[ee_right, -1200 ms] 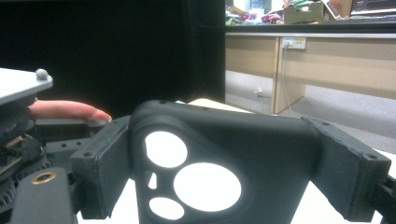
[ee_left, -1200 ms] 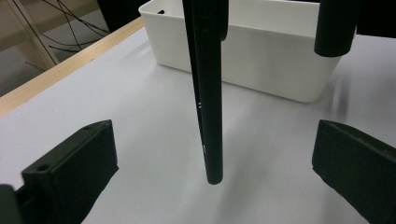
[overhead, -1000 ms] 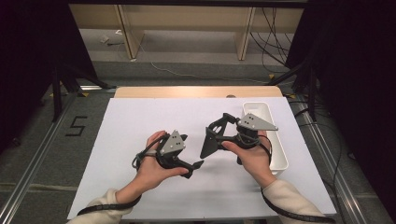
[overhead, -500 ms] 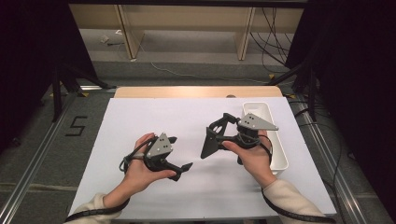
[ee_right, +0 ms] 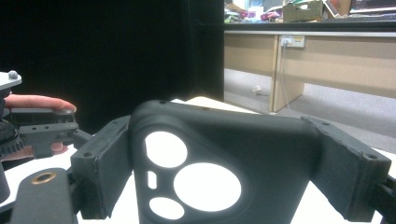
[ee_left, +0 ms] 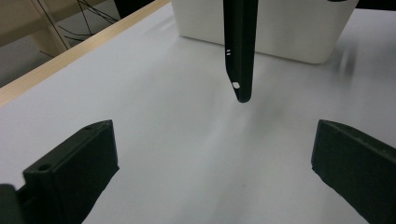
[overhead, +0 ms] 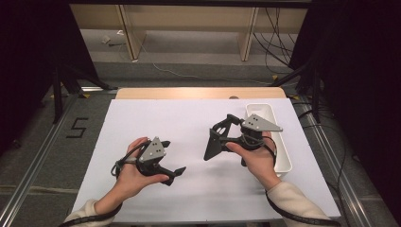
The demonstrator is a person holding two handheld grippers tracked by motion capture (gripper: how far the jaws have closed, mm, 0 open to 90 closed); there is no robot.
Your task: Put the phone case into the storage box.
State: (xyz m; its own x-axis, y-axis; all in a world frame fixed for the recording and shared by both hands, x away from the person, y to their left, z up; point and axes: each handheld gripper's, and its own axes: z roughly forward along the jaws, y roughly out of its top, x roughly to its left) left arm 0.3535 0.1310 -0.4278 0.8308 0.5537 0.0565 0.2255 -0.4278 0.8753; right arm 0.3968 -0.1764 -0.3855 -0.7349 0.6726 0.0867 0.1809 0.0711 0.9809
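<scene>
R claw [ee_right: 224,186] clamped on black phone case [overhead: 212,144]; L claw [ee_left: 215,177] released, case ahead

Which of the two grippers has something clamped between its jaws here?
The right gripper: its jaws squeeze a black phone case with camera cutouts, held upright above the table. The left gripper stands open, with nothing between its jaws.

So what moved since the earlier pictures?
The left gripper, fingers open and empty, slid away from the right gripper, toward the person. The right one kept still, shut on the black phone case. The white bin stayed put.
</scene>
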